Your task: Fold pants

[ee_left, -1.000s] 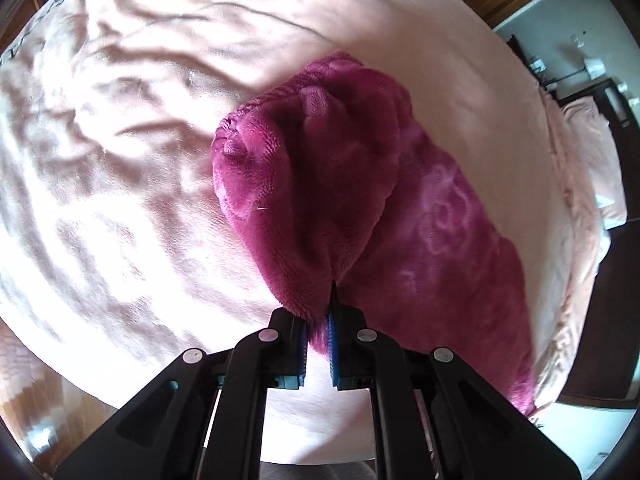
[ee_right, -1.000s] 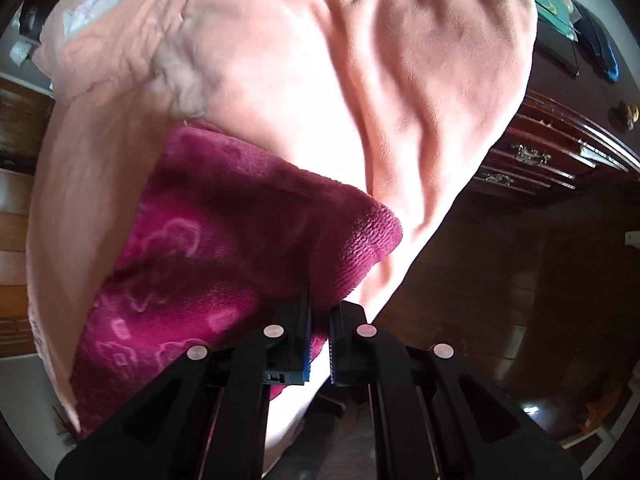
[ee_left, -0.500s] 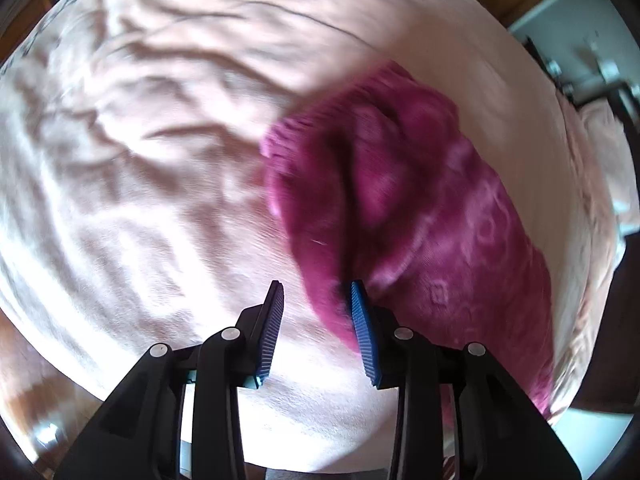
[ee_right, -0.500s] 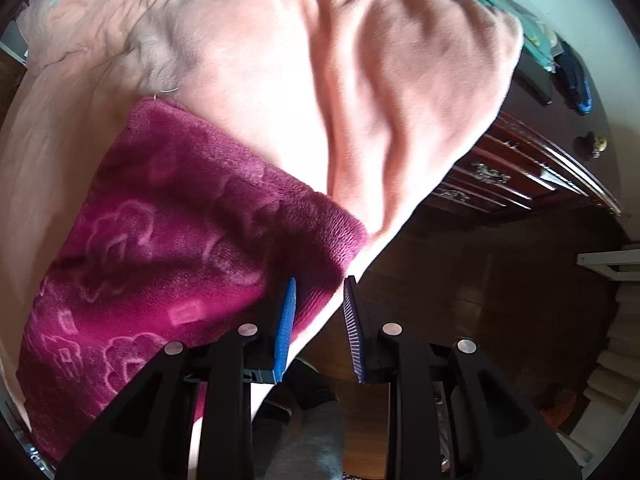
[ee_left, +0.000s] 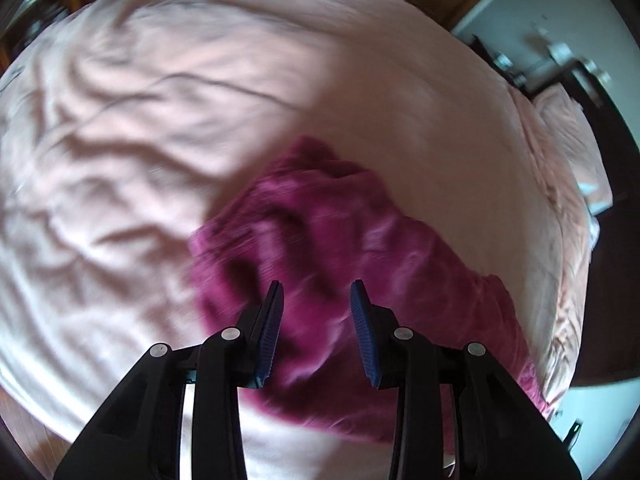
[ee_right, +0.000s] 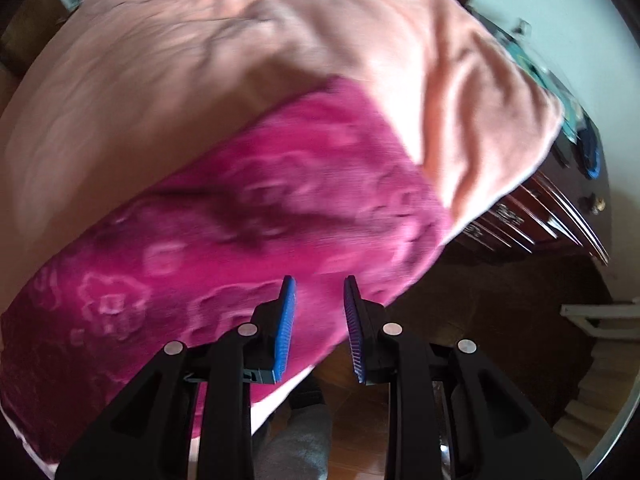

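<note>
— Two views, so start with the left wrist one. What did it show?

— The left gripper (ee_left: 316,300), black with blue ribbed pads, pointed down at a bed. Its jaws stood apart with nothing between the pads. Below them lay the magenta fleece pants (ee_left: 340,264), bunched and folded over, on a wrinkled pale pink blanket (ee_left: 140,140). The picture was blurred, so the folds were hard to read.

— Where did the pants sit in that view?

— From the centre toward five o'clock, with a rumpled end near twelve o'clock of the pads. A white wall (ee_left: 560,20) showed at one o'clock.

— And the right wrist view?

— The right gripper (ee_right: 318,296) also had its jaws parted, holding nothing. The pants (ee_right: 240,220) there showed a paler flower pattern and ran from the centre to eight o'clock, one corner reaching the bed's edge at three o'clock of the pads. The blanket (ee_right: 240,40) filled the top.

— Anything else?

— A dark wooden dresser (ee_right: 552,216) at three o'clock, a wooden floor (ee_right: 360,448) at six, and a grey fabric shape (ee_right: 296,440) beneath the gripper that I could not identify.
</note>
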{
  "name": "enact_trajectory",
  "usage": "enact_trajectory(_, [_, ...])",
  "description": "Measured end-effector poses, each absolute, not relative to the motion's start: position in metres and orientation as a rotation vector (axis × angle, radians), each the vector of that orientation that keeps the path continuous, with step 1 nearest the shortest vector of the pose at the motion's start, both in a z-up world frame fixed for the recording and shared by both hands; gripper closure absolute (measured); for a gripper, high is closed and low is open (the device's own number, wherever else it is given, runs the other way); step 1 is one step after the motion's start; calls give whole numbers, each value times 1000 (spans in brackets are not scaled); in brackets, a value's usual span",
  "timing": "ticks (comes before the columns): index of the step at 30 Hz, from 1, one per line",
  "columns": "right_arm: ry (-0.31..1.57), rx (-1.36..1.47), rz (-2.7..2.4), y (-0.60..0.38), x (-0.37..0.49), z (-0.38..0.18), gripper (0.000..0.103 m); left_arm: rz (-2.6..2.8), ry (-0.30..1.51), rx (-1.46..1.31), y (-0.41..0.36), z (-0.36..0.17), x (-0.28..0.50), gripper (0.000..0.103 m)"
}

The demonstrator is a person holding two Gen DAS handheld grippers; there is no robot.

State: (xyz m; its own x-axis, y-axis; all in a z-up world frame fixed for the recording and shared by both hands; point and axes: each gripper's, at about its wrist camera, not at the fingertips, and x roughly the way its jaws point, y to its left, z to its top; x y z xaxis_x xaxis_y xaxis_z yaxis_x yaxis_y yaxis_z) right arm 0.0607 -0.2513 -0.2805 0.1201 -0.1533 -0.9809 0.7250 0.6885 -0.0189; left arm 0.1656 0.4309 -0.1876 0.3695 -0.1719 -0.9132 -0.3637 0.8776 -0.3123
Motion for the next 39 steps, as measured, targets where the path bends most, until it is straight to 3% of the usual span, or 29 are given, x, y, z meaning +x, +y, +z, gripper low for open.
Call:
enact_trajectory(2, [1308,527,-622,-225,79,-279,77,101,1235,-465,424,-200,179,68])
enact_trajectory(4, [1316,522,-566,-201,94,-281,68,119,1275,-425,423,-214,187,68])
enact_trajectory(12, [1359,402,-277,-89,164,-283,65,219,1420,-451,475,-278,164,74])
enact_trajectory(16, [1344,343,-108,-32,213,-274,52,190,1392,-466,477,-270,167,74])
enact_trajectory(21, [1309,245,117,50,285,-264,44,113,1327,-469,477,-236,182,71])
enact_trajectory(29, [1387,195,284,135,356,-296,42,1,1201,-457,462,-201,223,69])
enact_trajectory(30, [1410,190,287,141,362,-303,48,3,1201,-448,460,-205,232,69])
enact_trajectory(31, [1421,183,294,146,365,-306,68,13,1208,-431,459,-213,242,69])
enact_trajectory(34, [1419,140,272,158,371,-312,93,79,1275,-397,466,-245,264,69])
enact_trajectory(36, [1391,112,224,158,377,-310,103,99,1292,-411,470,-263,270,73])
enact_trajectory(39, [1359,49,139,157,389,-307,103,106,1288,-374,470,-269,275,73])
